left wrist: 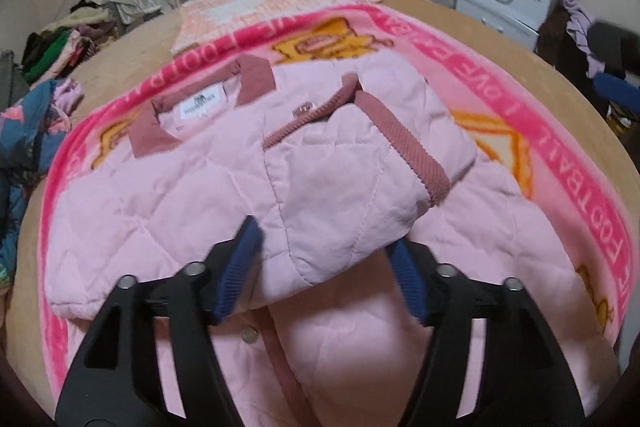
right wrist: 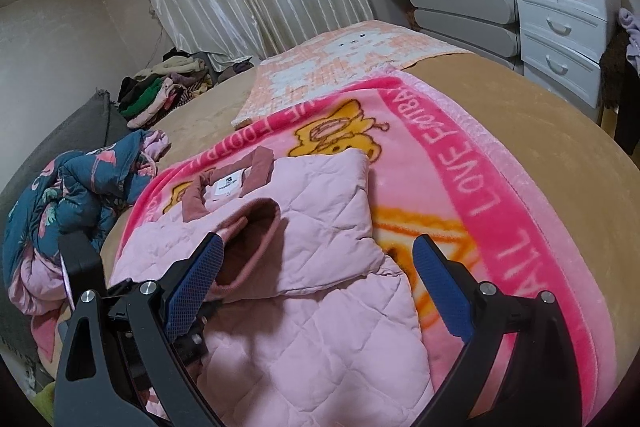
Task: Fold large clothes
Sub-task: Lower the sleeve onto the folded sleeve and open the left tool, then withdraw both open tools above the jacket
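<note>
A pink quilted jacket (left wrist: 208,187) with a dark pink collar and cuffs lies on a pink printed blanket (left wrist: 520,131) on the bed, both sleeves folded across its front. My left gripper (left wrist: 324,259) is open, its blue pads either side of the folded sleeve's lower edge. In the right wrist view the jacket (right wrist: 320,227) lies ahead. My right gripper (right wrist: 320,287) is open and wide over the jacket's right side, its left pad beside the ribbed cuff (right wrist: 256,227).
A crumpled blue floral quilt (right wrist: 76,195) lies at the left bed edge. A heap of clothes (right wrist: 168,87) sits far left by the curtain. A white drawer chest (right wrist: 560,27) and grey dresser (right wrist: 464,11) stand at the right.
</note>
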A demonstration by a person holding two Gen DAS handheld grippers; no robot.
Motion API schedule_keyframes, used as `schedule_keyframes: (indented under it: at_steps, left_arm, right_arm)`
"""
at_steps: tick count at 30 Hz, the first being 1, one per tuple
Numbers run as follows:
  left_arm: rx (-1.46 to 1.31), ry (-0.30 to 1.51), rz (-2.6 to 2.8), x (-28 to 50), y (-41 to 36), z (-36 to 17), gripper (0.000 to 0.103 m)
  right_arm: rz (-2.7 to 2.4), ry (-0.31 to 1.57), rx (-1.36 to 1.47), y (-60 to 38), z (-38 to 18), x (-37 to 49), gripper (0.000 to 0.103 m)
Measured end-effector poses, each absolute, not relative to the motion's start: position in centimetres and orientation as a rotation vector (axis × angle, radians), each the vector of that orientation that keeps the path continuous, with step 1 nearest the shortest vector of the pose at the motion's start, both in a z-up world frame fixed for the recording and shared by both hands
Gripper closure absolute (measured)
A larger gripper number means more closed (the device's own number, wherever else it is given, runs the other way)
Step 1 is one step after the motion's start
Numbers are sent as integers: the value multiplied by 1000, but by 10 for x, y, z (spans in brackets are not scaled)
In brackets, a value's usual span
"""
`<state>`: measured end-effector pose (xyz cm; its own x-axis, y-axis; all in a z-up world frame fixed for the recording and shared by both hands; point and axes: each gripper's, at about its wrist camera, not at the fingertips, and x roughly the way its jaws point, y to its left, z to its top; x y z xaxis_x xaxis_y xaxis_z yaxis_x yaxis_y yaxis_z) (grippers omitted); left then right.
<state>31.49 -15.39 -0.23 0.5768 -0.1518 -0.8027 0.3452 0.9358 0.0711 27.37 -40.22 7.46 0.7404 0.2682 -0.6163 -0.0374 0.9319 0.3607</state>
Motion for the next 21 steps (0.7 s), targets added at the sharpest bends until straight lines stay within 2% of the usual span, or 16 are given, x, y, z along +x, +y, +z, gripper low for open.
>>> schedule_keyframes:
  at_steps: [3, 9, 21]
  left_arm:
    - [206, 937, -343, 308, -151, -3, 25]
    - [117, 940, -408, 292, -124, 17, 10]
    - [-10, 850, -47, 324, 30, 50, 9]
  right_arm:
    - [183, 730, 342, -398, 74, 276, 8]
    - [220, 782, 347, -380, 61, 284, 8]
    - [283, 965, 398, -307, -5, 305, 8]
